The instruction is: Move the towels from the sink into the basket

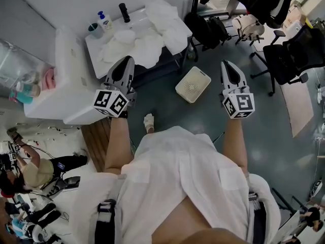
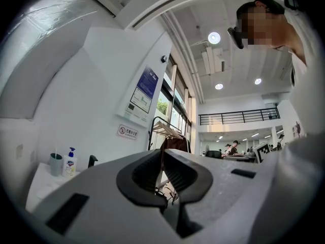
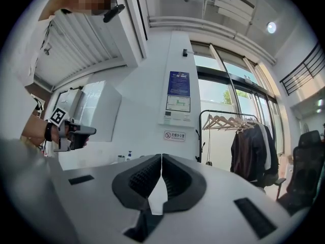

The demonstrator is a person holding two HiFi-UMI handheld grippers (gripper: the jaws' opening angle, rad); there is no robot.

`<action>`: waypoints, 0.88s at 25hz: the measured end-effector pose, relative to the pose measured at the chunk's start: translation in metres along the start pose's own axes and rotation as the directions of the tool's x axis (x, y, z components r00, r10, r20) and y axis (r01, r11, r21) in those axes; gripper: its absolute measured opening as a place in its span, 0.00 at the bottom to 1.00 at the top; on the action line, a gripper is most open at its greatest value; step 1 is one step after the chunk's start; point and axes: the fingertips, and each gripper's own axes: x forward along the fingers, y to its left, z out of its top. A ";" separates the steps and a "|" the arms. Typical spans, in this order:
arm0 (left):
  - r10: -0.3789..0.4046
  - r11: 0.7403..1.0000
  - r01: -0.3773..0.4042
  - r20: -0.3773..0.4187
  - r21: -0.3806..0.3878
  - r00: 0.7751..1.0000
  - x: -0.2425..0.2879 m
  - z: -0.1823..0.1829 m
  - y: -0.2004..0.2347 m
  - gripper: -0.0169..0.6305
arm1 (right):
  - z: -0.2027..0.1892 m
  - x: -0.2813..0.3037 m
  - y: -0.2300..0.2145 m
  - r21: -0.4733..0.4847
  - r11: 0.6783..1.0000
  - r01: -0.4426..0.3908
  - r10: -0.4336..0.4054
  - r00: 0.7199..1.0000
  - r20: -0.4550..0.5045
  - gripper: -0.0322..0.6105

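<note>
Several white towels (image 1: 136, 43) lie heaped in the white sink (image 1: 93, 49) at the top of the head view; one drapes over its right end. A cream perforated basket (image 1: 193, 84) stands on the grey floor to the right of the sink. My left gripper (image 1: 127, 61) is held level, just short of the sink's front edge, shut and with nothing in it (image 2: 162, 153). My right gripper (image 1: 227, 64) hovers above the floor, right of the basket, its jaws shut and nothing between them (image 3: 161, 158).
A soap bottle (image 1: 105, 20), a cup (image 1: 94, 29) and a black faucet (image 1: 124, 12) stand at the sink's back. A white cabinet (image 1: 66, 85) is on the left. A clothes rack (image 3: 244, 141) and office chairs (image 1: 287, 55) stand on the right.
</note>
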 end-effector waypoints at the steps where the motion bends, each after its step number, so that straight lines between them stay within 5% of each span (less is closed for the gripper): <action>1: 0.000 1.000 0.000 -0.002 -0.002 1.000 0.000 -0.001 0.002 0.07 | -0.001 0.003 0.002 0.003 1.000 -0.004 0.004 1.000 -0.002 0.10; 11: -0.004 1.000 0.004 -0.024 -0.002 1.000 0.001 -0.003 0.039 0.07 | -0.016 0.049 0.035 0.005 0.996 -0.086 0.086 0.995 -0.049 0.10; 19: -0.006 1.000 0.005 -0.027 -0.018 1.000 0.023 0.002 0.102 0.07 | -0.024 0.116 0.045 0.055 0.996 -0.070 0.073 0.996 -0.054 0.12; 22: -0.020 1.000 0.020 -0.040 -0.005 0.999 0.032 0.006 0.127 0.07 | -0.031 0.144 0.055 0.069 0.995 -0.066 0.070 0.995 -0.070 0.20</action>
